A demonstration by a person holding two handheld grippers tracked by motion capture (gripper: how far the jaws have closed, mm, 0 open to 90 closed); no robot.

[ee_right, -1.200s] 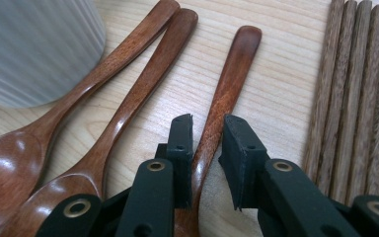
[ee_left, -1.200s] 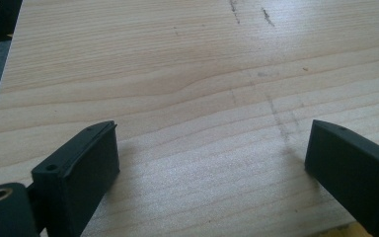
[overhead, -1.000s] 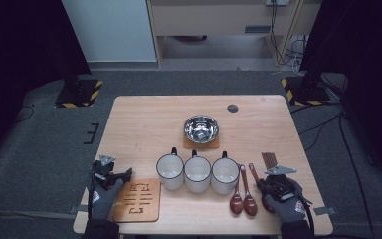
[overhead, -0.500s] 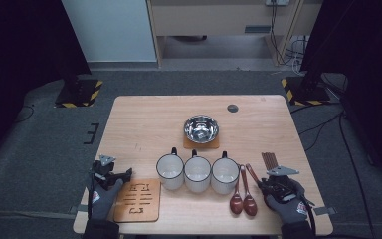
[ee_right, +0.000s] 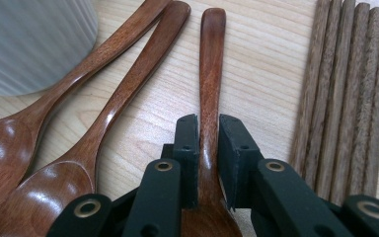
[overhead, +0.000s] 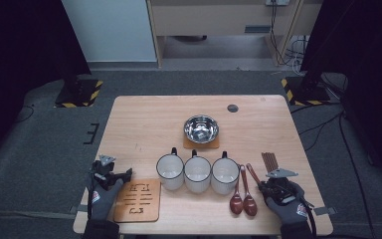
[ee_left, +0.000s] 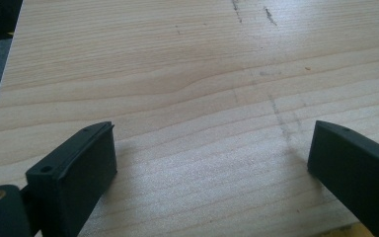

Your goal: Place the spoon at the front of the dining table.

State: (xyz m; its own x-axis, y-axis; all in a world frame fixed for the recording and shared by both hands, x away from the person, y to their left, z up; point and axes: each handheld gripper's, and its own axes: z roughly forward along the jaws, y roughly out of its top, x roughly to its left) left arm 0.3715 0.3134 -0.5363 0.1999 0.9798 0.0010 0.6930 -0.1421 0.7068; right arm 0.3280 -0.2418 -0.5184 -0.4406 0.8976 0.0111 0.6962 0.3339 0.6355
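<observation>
The third wooden spoon [ee_right: 211, 64] lies flat on the table [overhead: 144, 119] near its front right corner, and I have it by the neck of its handle: in the right gripper view my right gripper [ee_right: 208, 133] has its jaws drawn in close on either side of the handle, the pads against the wood. They have just been closing on it. The handle runs away from me, up the frame, and the bowl end sits under the gripper body.

Just to the left of it in that view lie two more spoons [ee_right: 79, 123], handles fanned slightly apart and converging toward the top, bowls close together at the lower left. To its right is a bundle of dark wooden chopsticks [ee_right: 348, 94], lying parallel to the held spoon and near but apart from it. A white ribbed mug [ee_right: 34, 39] stands at the upper left, next to the handles of the two loose spoons.

From the high view, three mugs [overhead: 198, 173] stand in a row at the table's front middle, with a steel bowl [overhead: 201, 128] on a small wooden coaster [overhead: 201, 145] behind them. My left gripper [overhead: 110, 172] rests at the front left, beside a slotted wooden trivet [overhead: 138, 200]. Its jaws stand wide apart over bare wood, holding nothing.
</observation>
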